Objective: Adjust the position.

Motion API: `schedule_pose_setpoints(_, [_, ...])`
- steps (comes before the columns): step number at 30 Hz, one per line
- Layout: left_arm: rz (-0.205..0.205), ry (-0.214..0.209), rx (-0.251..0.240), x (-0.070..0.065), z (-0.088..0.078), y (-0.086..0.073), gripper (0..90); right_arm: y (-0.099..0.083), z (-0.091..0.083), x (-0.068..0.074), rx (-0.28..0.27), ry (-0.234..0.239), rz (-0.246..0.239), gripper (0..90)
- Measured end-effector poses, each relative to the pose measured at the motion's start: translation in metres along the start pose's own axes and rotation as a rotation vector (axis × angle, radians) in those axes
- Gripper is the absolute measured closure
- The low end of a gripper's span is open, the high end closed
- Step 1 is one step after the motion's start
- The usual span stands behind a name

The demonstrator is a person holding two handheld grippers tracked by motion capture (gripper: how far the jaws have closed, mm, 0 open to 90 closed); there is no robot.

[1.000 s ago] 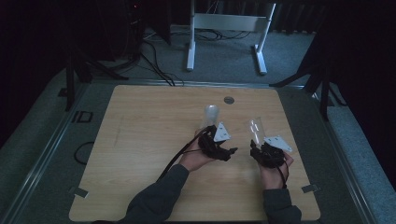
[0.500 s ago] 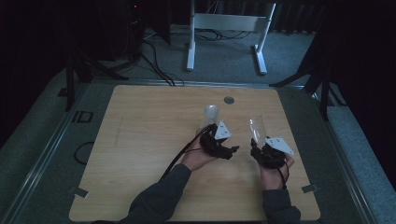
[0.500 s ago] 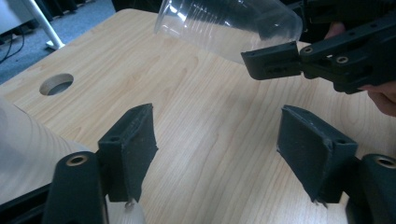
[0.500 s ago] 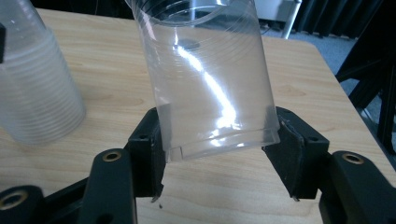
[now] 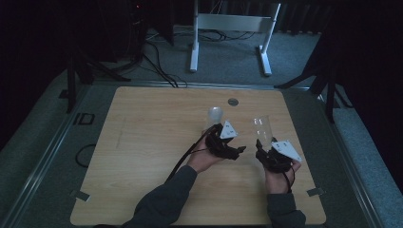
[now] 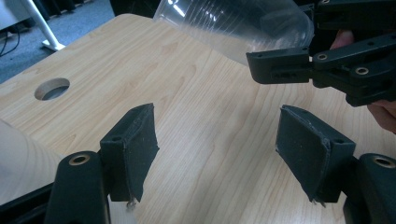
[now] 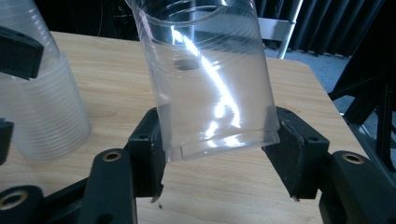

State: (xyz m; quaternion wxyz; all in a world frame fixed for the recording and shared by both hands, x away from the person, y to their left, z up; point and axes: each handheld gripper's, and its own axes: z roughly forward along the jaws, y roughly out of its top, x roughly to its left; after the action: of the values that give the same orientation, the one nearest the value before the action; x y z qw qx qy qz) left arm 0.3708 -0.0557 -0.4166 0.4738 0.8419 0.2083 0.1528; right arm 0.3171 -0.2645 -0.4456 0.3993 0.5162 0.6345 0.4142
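A clear plastic cup (image 7: 205,74) leans over the wooden table (image 5: 152,142), its base pinched between the pads of my right gripper (image 7: 217,154). From above, that cup (image 5: 262,126) rises out of the right gripper (image 5: 263,144) at the table's right. A frosted stack of several cups (image 5: 215,115) stands upside down just left of it, also seen as the stack (image 7: 42,107). Beside the stack, my left gripper (image 5: 234,147) is open. Its pads (image 6: 135,140) have bare table between them, and its jaws narrowed slightly in the last second.
A round hole (image 5: 232,101) pierces the table behind the cups. A white metal stand (image 5: 228,23) and loose cables (image 5: 157,66) lie on the floor beyond the far edge. Grey carpet borders the table.
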Motion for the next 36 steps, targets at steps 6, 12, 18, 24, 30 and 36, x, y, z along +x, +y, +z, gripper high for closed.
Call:
schedule_pose_setpoints(6, [-0.005, -0.005, -0.001, 0.000, 0.002, 0.003, 28.8, 0.001, -0.002, 0.000, -0.014, 0.000, -0.001, 42.1])
schedule_pose_setpoints(12, [-0.030, -0.017, -0.009, 0.003, 0.001, 0.006, 28.8, 0.002, -0.004, 0.000, -0.031, 0.002, 0.004, 42.1])
schedule_pose_setpoints(18, [-0.039, -0.015, -0.011, 0.004, 0.002, 0.008, 28.7, 0.003, -0.007, 0.000, -0.046, 0.009, 0.017, 42.1])
schedule_pose_setpoints(24, [-0.058, -0.019, -0.015, 0.007, 0.001, 0.009, 28.4, 0.003, -0.008, 0.001, -0.056, 0.009, 0.012, 42.1])
schedule_pose_setpoints(30, [-0.080, -0.032, -0.018, 0.010, 0.002, 0.010, 27.3, 0.003, -0.010, 0.002, -0.065, 0.014, 0.013, 42.1])
schedule_pose_setpoints(36, [-0.095, -0.040, -0.026, 0.012, 0.004, 0.014, 26.2, 0.003, -0.011, 0.004, -0.073, 0.015, 0.009, 42.1])
